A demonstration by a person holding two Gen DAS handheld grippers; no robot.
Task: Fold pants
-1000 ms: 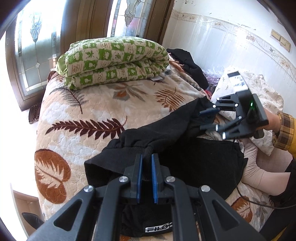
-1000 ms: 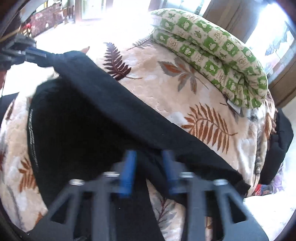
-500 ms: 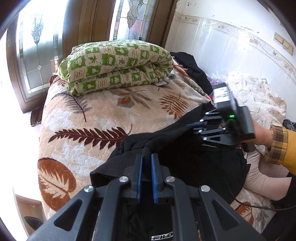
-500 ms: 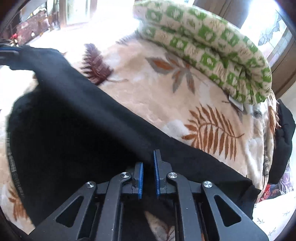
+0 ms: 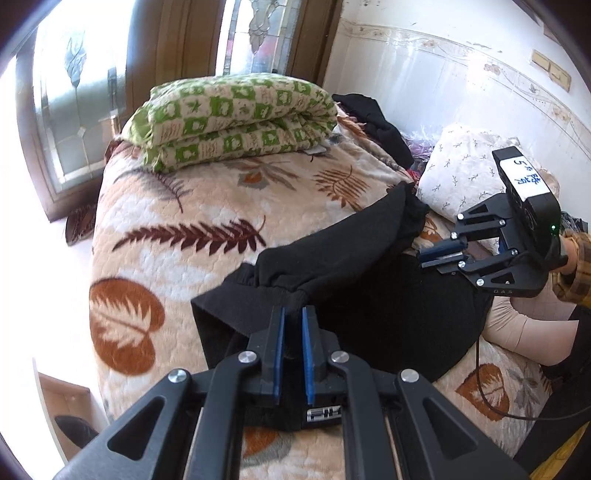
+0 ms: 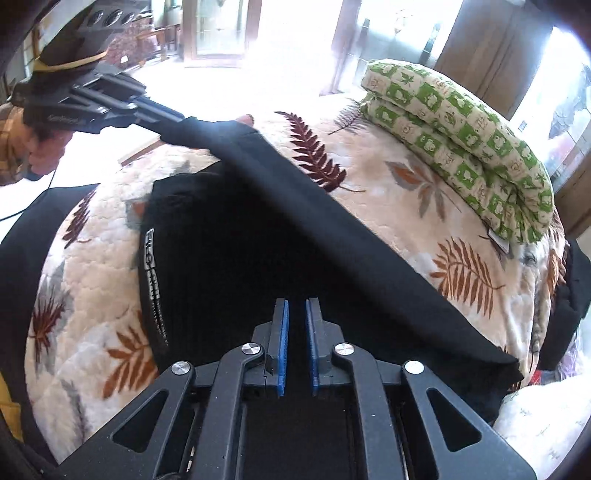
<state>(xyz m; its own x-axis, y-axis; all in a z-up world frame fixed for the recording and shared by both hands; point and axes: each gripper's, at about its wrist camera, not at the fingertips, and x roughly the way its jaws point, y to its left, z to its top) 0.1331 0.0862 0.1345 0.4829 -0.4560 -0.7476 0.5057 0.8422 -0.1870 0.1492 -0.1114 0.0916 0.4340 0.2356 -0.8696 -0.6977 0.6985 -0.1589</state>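
Surroundings: green checked quilt (image 5: 236,122) at the bed's (image 5: 147,221) far edge.
Left gripper (image 5: 293,321): clenched on the pants (image 5: 369,295) cuff.
Right gripper (image 6: 296,314): jaws opening, now clear of the fabric they pinched before.

Strong daylight enters through the window (image 5: 62,122) and the doorway (image 6: 218,33), and both are burnt out to white. The floor at the left edge of the left wrist view is also overexposed. The black pants (image 5: 369,295) show almost no detail. Both pictures are sharp, with heavy fisheye bending and dark round corners.
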